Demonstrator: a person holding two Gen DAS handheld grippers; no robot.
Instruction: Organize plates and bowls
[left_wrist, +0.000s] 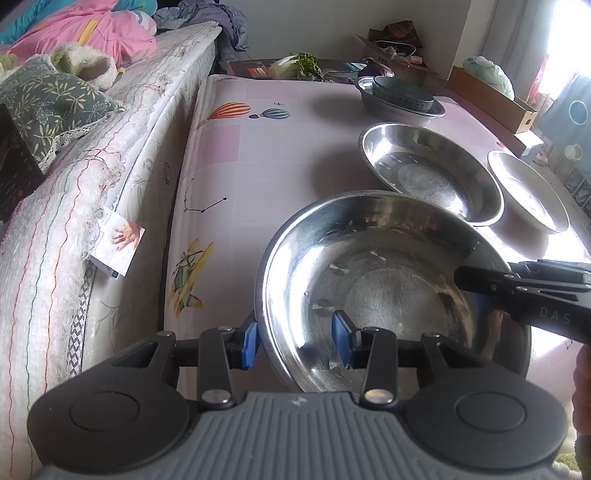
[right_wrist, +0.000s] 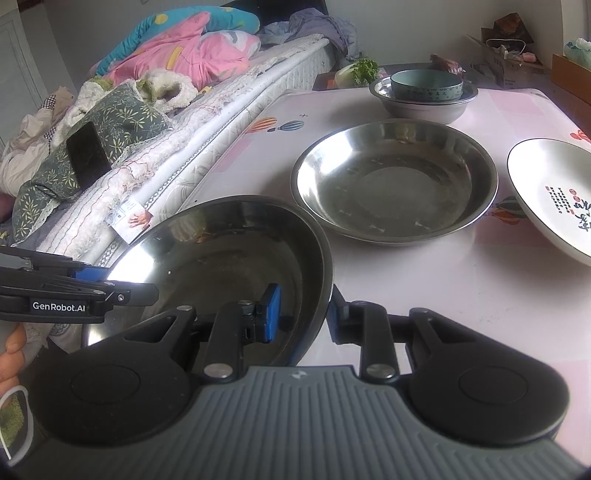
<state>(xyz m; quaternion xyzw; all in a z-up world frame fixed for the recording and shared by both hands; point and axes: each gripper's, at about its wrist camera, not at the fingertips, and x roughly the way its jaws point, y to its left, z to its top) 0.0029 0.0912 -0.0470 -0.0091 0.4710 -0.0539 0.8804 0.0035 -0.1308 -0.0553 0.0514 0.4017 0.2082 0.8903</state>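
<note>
On the patterned table (left_wrist: 258, 155), beside a second steel plate (right_wrist: 391, 184), the near steel plate (left_wrist: 369, 280) is straddled at opposite rims by the left gripper (left_wrist: 293, 341) and right gripper (right_wrist: 303, 315), whether clamped cannot be told.

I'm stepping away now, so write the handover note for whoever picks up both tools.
Left tool: straddles the near steel bowl's left rim, one pad outside, one inside; a firm pinch isn't clear.
Right tool: straddles the same bowl's right rim; grip equally unclear.
Elsewhere on the table: an empty steel dish just beyond, a white printed plate to its right, a blue bowl nested in a steel bowl at the back.
Done: one nested pair.
Left: stack the near bowl, dish and plate.
</note>
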